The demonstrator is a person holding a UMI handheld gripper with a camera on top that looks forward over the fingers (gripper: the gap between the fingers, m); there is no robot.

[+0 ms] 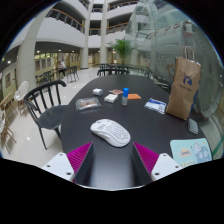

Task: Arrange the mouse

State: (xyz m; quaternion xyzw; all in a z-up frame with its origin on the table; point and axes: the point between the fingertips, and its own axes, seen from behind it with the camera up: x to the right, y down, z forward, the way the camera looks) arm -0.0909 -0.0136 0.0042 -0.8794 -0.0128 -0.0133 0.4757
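Round dark grey table [100, 150]: landmark for all entries below. Large, matt top, set in a bright multi-storey atrium.

Black curved-back chair [43, 100]: stands at the table's far-left edge, unoccupied.

Brown paper carrier bag [184, 88]: upright on the table's right side, handles up.

Gripper [113, 157]: hovers over the table's near edge, jaws released and spread wide, nothing held. Magenta pads [80, 157] face each other across an open gap.

White perforated computer mouse [110, 132]: the task's thing. Lies flat on the table just ahead of the fingers, roughly on the line between them, nearer the table's near edge than its centre. Oval body, long axis running slantwise across the table, pale shell dotted with small holes. Rests on its own, untouched by either finger.

Pale green card [191, 151]: flat at the table's near-right edge, just beside the right finger.

Blue booklet [156, 104]: flat, right of the table's centre, near the bag.

Small mixed items [113, 98]: clustered at the table's far side; too small to tell apart.

Progress, judged: early. No grasp made; approach looks lined up. Closing on the mouse, lifting and placing it remain.
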